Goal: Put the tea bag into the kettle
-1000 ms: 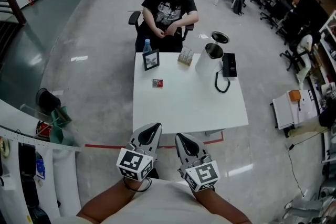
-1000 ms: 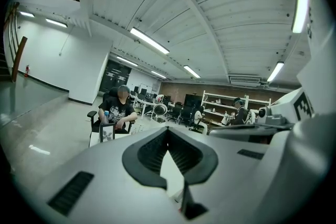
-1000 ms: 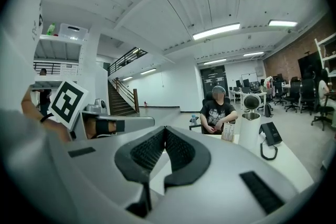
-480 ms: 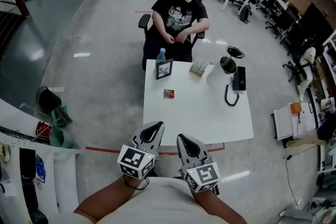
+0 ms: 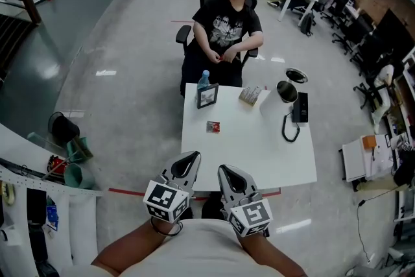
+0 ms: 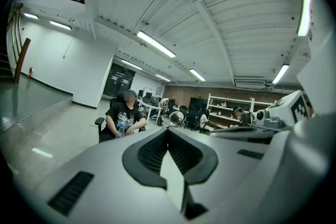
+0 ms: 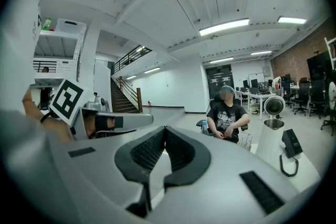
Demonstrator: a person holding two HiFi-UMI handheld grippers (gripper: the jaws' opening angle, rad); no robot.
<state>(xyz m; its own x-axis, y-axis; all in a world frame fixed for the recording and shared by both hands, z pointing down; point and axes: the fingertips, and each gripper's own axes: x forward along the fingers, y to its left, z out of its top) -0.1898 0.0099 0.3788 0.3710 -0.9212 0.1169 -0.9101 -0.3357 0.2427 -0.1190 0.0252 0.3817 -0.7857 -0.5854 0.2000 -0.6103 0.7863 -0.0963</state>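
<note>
L tool point(image 5: 189, 161) & R tool point(image 5: 227, 173) both closed, empty; tea bag point(image 5: 213, 127) on desk point(image 5: 259, 152) straight ahead, btwn their lines, well apart; kettle point(image 5: 285, 93) farther ahead-right, R tool's side, so prob. nearer R.

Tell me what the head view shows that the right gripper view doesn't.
Only the head view: the tea bag lying on the table, and the frame near the far edge. Only the right gripper view: the stairs and the ceiling lights. Both: the open-topped kettle and the seated person behind the table.
</note>
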